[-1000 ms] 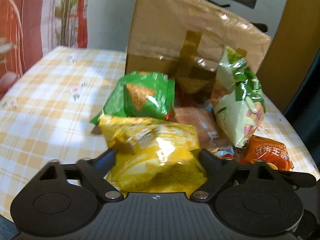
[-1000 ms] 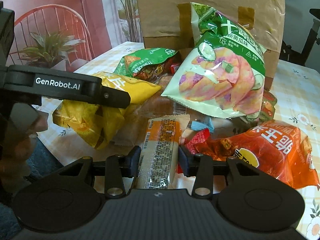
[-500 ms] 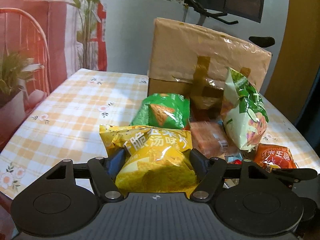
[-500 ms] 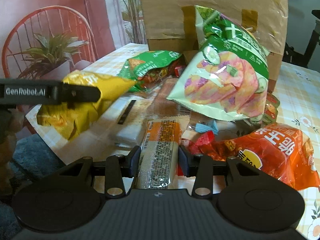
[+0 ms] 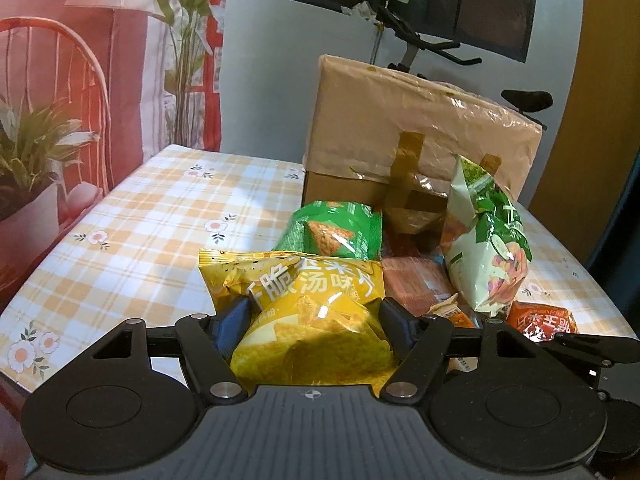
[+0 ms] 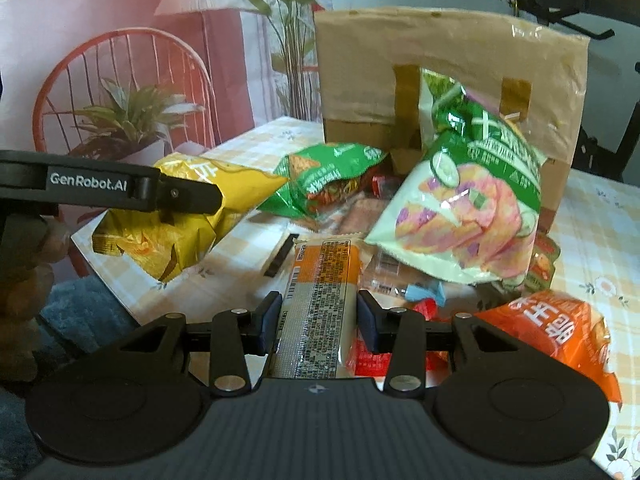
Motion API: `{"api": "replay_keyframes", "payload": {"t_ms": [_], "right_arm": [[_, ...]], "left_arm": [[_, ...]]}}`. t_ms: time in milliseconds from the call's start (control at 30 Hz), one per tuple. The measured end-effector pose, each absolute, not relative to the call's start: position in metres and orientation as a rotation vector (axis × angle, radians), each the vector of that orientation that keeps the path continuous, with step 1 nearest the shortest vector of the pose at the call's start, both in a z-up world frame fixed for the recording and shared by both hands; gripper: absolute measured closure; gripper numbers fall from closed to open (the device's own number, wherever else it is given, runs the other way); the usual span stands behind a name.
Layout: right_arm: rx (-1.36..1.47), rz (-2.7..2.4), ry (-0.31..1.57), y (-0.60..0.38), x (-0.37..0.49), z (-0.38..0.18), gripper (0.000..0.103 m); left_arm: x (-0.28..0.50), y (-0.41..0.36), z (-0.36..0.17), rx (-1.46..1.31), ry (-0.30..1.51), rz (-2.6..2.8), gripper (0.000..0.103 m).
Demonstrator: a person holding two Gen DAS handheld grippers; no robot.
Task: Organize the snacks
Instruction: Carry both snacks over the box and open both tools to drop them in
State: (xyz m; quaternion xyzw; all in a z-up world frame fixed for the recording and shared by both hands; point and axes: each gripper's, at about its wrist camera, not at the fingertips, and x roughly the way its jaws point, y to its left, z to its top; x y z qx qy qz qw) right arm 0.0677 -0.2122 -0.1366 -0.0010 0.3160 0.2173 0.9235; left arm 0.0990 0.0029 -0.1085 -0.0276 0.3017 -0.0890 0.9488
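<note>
- Yellow crinkled foil snack bag point(image 5: 308, 320) sits pinched between the two fingers of the left hand-held gripper point(image 5: 314, 318), held clear above the checked tabletop point(image 5: 132, 240); the right wrist view shows it hanging off to the left point(image 6: 168, 232).
- Orange-and-white flat wrapped snack bar point(image 6: 320, 300) is clamped between the fingers of the right hand-held gripper point(image 6: 318, 320), its far end pointing toward the pile.
- Green foil chip bag with a triangle-chip picture point(image 5: 332, 236) lies on the tabletop in front of the taped brown cardboard box point(image 5: 416, 128).
- Pale-green and white chip bag with pink crisps printed on it point(image 6: 468, 200) leans tilted against the box front.
- Orange foil snack bag with white characters point(image 6: 552, 332) lies at the right, just beside the right hand-held gripper.
- Small red and blue wrapped sweets point(image 6: 424, 300) lie under the leaning bag.
</note>
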Motion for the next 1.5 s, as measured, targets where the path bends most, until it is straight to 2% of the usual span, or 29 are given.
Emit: {"api": "replay_keyframes", "payload": {"t_ms": [367, 800, 1500], "right_arm": [[-0.034, 0.505, 0.515, -0.208, 0.06, -0.113, 0.06], [0.036, 0.374, 0.28, -0.269, 0.086, -0.03, 0.06], [0.032, 0.318, 0.224, -0.306, 0.154, 0.02, 0.06]], "left_arm": [[0.091, 0.008, -0.084, -0.03, 0.52, -0.146, 0.03], [0.114, 0.007, -0.025, -0.01, 0.326, -0.126, 0.03], [0.198, -0.038, 0.013, -0.023, 0.257, -0.222, 0.03]]}}
